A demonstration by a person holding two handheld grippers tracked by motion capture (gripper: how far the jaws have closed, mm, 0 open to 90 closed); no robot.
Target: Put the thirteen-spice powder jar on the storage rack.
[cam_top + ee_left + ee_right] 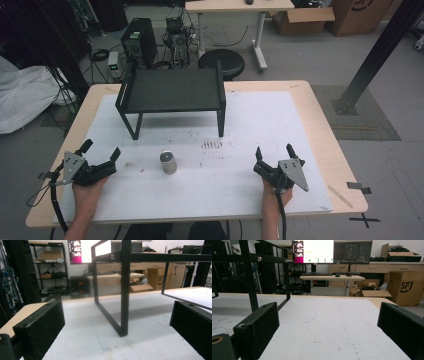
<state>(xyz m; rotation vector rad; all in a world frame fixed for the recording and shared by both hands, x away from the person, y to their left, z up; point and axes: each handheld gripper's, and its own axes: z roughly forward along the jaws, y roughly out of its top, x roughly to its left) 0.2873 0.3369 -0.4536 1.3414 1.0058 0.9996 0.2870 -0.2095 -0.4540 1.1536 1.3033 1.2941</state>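
A small silver cylinder [168, 162] stands upright on the white mat [260, 120], between the two grippers. My left gripper [101, 149] rests at the mat's front left, held by a hand, open and holding nothing. In the left gripper view, the left gripper [115, 340] faces a front leg of the black metal stand [124, 302]. My right gripper [274, 150] sits at the front right, also open with nothing in it. The right gripper view has the right gripper [329, 340] over bare mat [332, 320], and the stand's frame [249, 272] at the left.
The black stand [172, 90] with a flat top sits at the back middle of the table [325, 140]. A black stool [222, 62] and computer boxes [139, 42] lie beyond the far edge. A black post [375, 55] rises at the right.
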